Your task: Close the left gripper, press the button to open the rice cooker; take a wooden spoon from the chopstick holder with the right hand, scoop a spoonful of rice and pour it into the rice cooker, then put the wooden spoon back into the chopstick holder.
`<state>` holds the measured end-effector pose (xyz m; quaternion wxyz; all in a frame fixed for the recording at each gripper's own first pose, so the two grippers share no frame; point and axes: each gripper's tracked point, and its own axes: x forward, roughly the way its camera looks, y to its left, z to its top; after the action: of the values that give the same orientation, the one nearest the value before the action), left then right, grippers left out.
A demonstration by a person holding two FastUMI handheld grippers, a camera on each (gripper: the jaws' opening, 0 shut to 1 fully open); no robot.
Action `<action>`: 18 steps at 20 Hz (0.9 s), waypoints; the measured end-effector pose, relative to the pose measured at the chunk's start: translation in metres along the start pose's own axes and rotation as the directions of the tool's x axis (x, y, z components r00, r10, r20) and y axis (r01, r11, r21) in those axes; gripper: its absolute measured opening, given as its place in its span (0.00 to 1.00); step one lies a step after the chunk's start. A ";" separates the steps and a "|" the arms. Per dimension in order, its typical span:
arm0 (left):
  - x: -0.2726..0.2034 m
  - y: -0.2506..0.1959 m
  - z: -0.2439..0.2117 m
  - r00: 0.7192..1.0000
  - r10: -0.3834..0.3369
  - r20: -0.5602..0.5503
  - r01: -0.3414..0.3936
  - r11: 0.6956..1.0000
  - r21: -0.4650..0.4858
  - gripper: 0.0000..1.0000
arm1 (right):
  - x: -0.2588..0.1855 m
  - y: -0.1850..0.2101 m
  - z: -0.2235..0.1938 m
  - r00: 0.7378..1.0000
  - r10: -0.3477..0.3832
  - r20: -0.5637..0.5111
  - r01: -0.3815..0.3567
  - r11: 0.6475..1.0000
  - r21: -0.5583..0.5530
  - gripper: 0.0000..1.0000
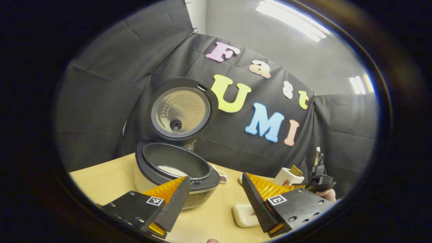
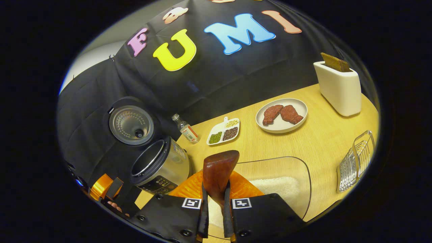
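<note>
The wooden bench (image 2: 324, 141) carries everything. On it, toward the left of the right gripper view, the rice cooker (image 2: 158, 167) stands with its lid (image 2: 131, 125) swung fully up; in the left gripper view a little white rice lies in the bottom of the cooker's pot (image 1: 172, 169). A clear container (image 2: 287, 182) holding rice sits just under the right gripper (image 2: 216, 199), whose jaws are pinched tight on the handle of the wooden spoon (image 2: 217, 172), its bowl raised above the container. At the far right stands the white chopstick holder (image 2: 338, 87) with a brown utensil sticking out, and a wire rack (image 2: 354, 165) lies nearer. A round plate (image 2: 281, 126) bears two pieces of meat, beside a divided dish (image 2: 222, 131) of beans and a small bottle (image 2: 185, 129). The left gripper (image 1: 216, 189) hangs near the cooker with its jaws spread wide, gripping nothing, above a small white pad (image 1: 244, 214).
</note>
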<state>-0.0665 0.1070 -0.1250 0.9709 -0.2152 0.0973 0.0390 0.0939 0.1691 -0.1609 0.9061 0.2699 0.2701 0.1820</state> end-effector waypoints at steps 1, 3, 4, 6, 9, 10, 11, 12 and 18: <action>-0.001 -0.001 -0.001 1.000 0.001 -0.002 -0.001 1.000 -0.010 0.95 | 0.001 0.002 0.001 1.000 0.016 0.003 -0.016 0.999 0.047 0.19; -0.004 -0.003 -0.002 1.000 -0.003 -0.010 0.003 1.000 -0.023 0.95 | 0.005 0.005 0.002 0.999 0.046 0.008 -0.047 0.988 0.145 0.19; -0.004 -0.004 -0.004 1.000 -0.001 -0.013 0.001 1.000 -0.021 0.95 | 0.006 0.006 0.002 0.998 0.059 0.007 -0.059 0.982 0.181 0.19; -0.006 -0.005 -0.003 1.000 0.004 -0.013 -0.004 1.000 -0.012 0.95 | 0.008 0.001 0.002 0.998 0.060 0.008 -0.060 0.972 0.226 0.19; -0.009 -0.007 0.001 1.000 0.008 -0.010 -0.008 1.000 0.001 0.95 | 0.008 -0.002 0.003 0.996 0.090 0.012 -0.088 0.932 0.352 0.19; -0.010 -0.008 0.003 1.000 0.010 -0.008 -0.010 1.000 0.004 0.95 | 0.008 -0.007 0.003 0.996 0.087 0.013 -0.085 0.922 0.377 0.19; -0.011 -0.009 0.004 1.000 0.013 -0.002 -0.013 1.000 0.005 0.95 | 0.006 -0.010 0.004 0.996 0.093 0.016 -0.091 0.916 0.391 0.19; -0.011 -0.010 0.006 1.000 0.013 0.006 -0.013 1.000 0.007 0.95 | 0.004 -0.012 0.004 0.995 0.096 0.020 -0.095 0.909 0.406 0.19; -0.017 -0.013 0.015 0.999 0.022 0.023 -0.023 0.999 0.028 0.95 | -0.013 -0.036 0.027 0.994 0.056 0.089 -0.091 0.883 0.461 0.19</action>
<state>-0.0791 0.1007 -0.1027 0.9744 -0.1999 0.0890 0.0509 0.1064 0.1241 -0.1583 0.8169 0.4955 0.2619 0.1363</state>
